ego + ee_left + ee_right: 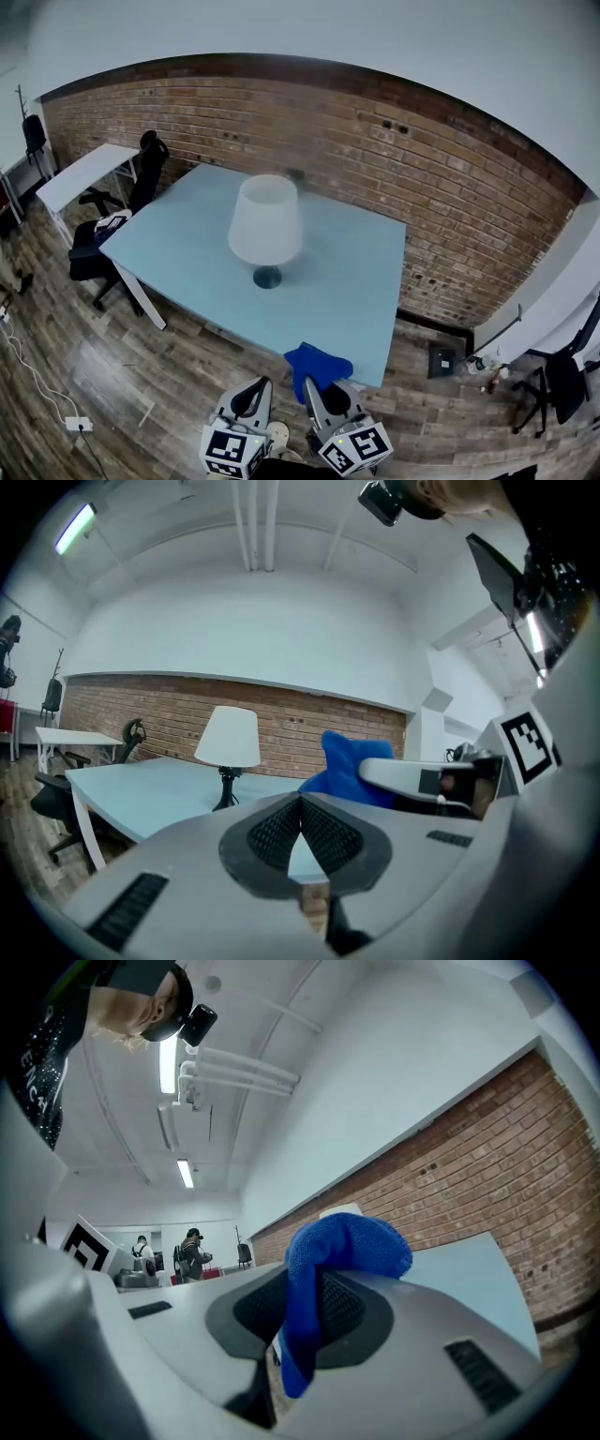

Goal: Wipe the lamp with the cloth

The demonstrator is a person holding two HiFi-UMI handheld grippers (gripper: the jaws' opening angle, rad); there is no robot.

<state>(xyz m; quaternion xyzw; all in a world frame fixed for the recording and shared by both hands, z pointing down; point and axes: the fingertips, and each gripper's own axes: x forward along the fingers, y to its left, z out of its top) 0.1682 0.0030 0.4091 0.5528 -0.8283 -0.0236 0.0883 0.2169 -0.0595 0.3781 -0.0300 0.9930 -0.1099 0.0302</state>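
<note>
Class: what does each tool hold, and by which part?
Right tool grips the blue cloth partway along, an end hanging below; left tool holds nothing.

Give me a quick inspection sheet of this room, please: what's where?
Surface: pale blue table, holding only the lamp.
Job's things: white-shaded lamp upright near the table's middle; blue cloth held in the right gripper.
Clutter: nothing seen.
Grippers: left gripper shut, empty; right gripper shut on the blue cloth.
Cables: white cable on the floor at left, running to a power strip.
Surroundings: brick wall behind; office chair and white desk at left.
</note>
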